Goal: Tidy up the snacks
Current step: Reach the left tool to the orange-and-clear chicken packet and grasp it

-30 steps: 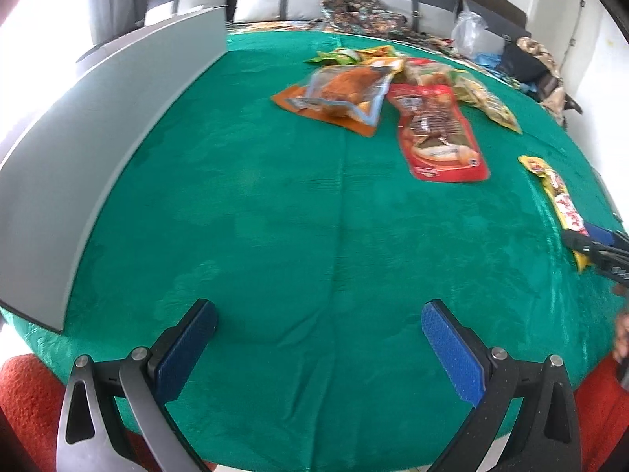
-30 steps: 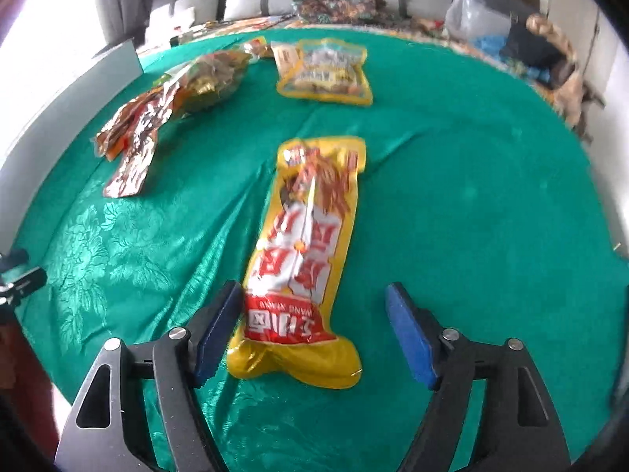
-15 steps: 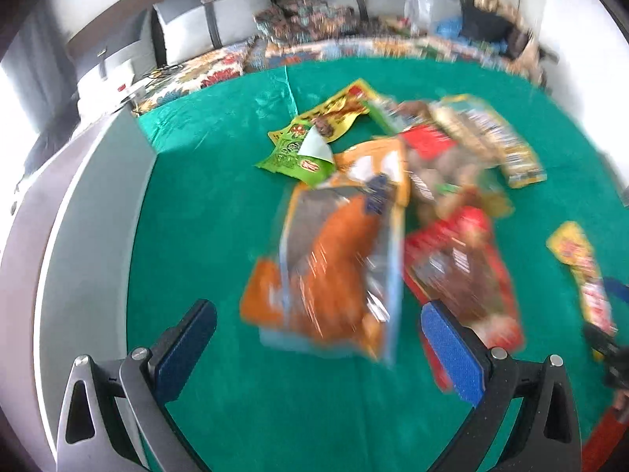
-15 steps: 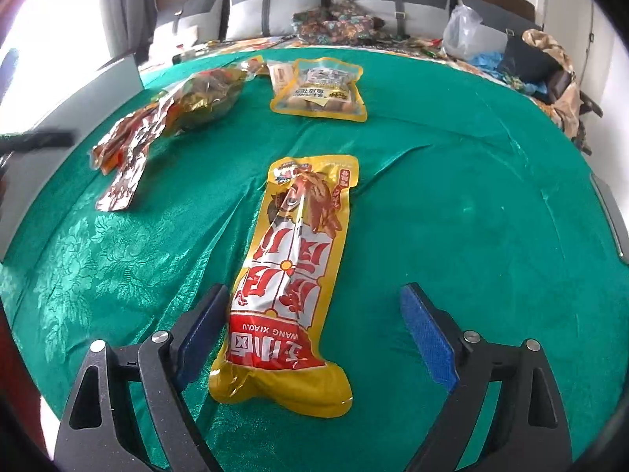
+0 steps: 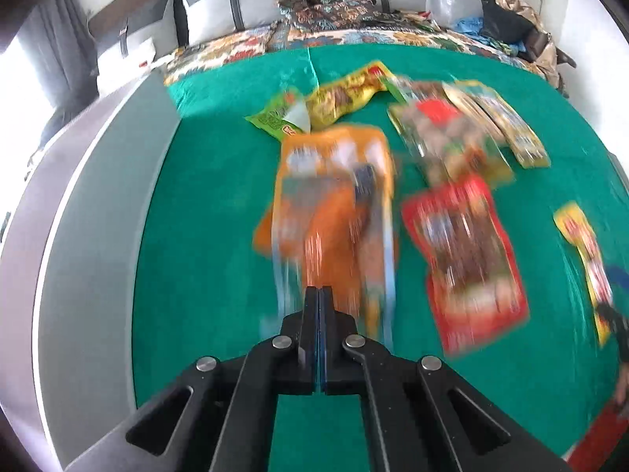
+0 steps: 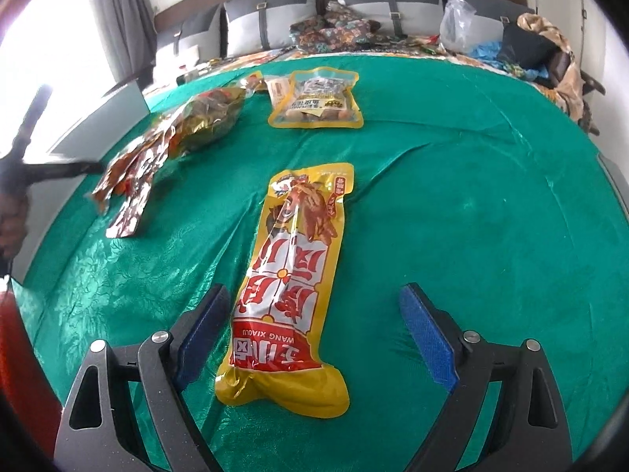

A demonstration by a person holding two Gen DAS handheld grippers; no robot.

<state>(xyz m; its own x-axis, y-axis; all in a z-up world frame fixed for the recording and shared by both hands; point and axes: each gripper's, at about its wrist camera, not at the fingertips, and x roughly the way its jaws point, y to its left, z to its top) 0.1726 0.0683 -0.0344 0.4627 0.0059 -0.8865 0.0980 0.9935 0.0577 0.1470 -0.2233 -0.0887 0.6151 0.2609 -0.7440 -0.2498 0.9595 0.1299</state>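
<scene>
Nearest the right wrist camera, the right gripper (image 6: 314,330) stands with its jaws wide open over the green cloth (image 6: 471,204) that covers the bench. The lower end of a long yellow snack packet (image 6: 293,275) lies flat on the cloth between the two blue pads (image 6: 426,338), closer to the left pad; neither pad presses on it. Farther off, a yellow-edged clear pouch (image 6: 316,100) lies flat, and a heap of shiny brown and gold packets (image 6: 173,145) lies to its left.

At the left wrist camera, the left gripper (image 5: 319,295) has its jaws fully closed, having just been closing, with nothing visible between them. Its tips point at the near end of a blurred orange packet (image 5: 334,204); contact cannot be told from the blur. Just beside it to the right lies a red packet (image 5: 468,267). Beyond these lie a green packet (image 5: 275,118), a yellow packet (image 5: 346,94) and several overlapping pouches (image 5: 452,137). A grey panel (image 5: 90,236) runs along the left edge of the cloth.
</scene>
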